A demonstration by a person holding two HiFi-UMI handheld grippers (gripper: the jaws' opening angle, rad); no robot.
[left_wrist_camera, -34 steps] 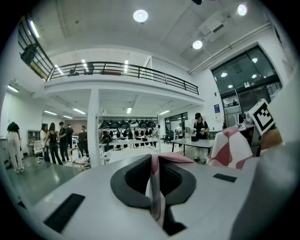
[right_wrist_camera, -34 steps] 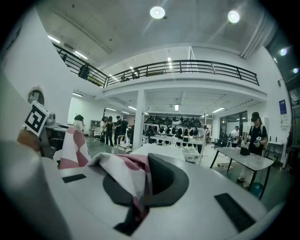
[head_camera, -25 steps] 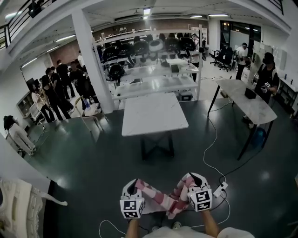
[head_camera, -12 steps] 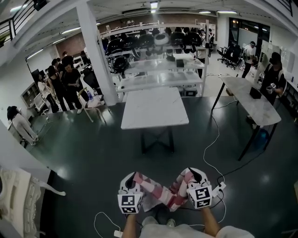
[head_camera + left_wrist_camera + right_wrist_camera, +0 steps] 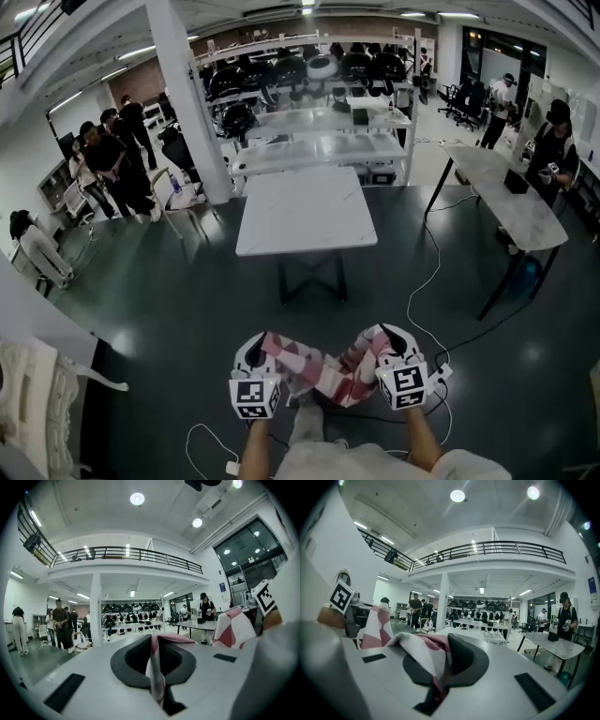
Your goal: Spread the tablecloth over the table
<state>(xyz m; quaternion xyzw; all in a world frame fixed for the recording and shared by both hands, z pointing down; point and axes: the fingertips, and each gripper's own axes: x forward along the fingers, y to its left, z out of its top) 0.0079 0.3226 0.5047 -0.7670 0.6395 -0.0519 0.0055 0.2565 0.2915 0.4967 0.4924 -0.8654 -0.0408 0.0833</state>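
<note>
A pink-and-white patterned tablecloth (image 5: 323, 368) hangs bunched between my two grippers, low in the head view. My left gripper (image 5: 262, 341) is shut on one edge of the tablecloth (image 5: 155, 667), which runs as a thin fold between its jaws. My right gripper (image 5: 382, 337) is shut on another part of the tablecloth (image 5: 423, 653), draped over its left jaw. The bare white table (image 5: 305, 211) stands ahead of me across dark floor, well apart from both grippers.
A long marble-topped table (image 5: 506, 204) with a person beside it stands at the right. White shelving (image 5: 319, 141) with dark gear is behind the table. A white pillar (image 5: 187, 103) and several people are at the left. A white cable (image 5: 424, 281) crosses the floor.
The white table has come nearer and shifted slightly left in the head view. Both grippers, still holding the cloth, sit a little higher in the picture.
</note>
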